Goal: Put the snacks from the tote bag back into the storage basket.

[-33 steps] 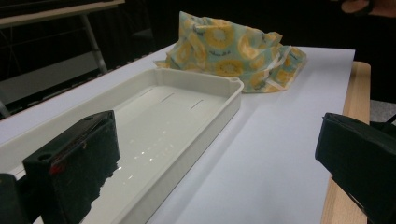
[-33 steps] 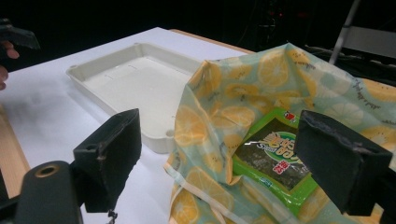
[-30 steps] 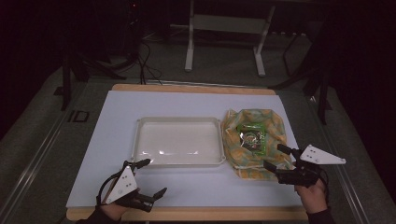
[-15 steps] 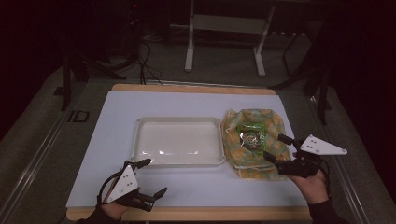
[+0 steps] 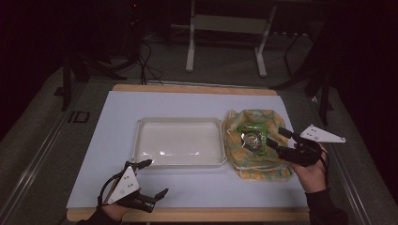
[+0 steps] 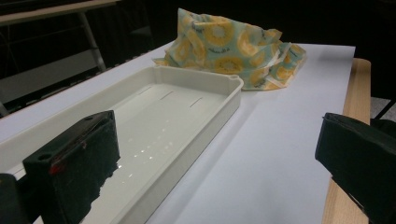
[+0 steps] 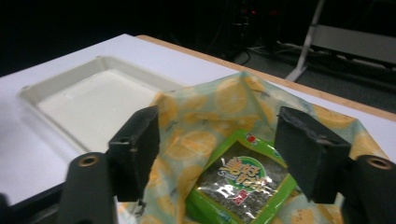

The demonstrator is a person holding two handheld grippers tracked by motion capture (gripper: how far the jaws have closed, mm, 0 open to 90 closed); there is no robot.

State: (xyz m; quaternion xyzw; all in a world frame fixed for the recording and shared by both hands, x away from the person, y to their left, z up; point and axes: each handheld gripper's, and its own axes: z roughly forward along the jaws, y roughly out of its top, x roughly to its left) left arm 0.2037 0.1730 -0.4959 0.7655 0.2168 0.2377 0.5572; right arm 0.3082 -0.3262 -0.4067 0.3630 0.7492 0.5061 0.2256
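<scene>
A bag with a yellow lemon print lies open on the right of the table, and a green seaweed packet shows in its mouth. My right gripper hovers at the bag's right edge. Its jaws have just been closing; they stand apart over the packet and the pads press on nothing. The bag's cloth rises between them. An empty white tray sits mid-table. My left gripper rests open near the front left edge, pointing along the tray's rim toward the bag.
A white sheet covers the wooden tabletop, whose bare edge runs along the front. Beyond the table stand a metal frame and cables on a dark floor.
My right gripper has risen and shifted away from the front edge over the bag, and its jaws stand narrower than before. The left gripper, the tray and the bag have kept still.
</scene>
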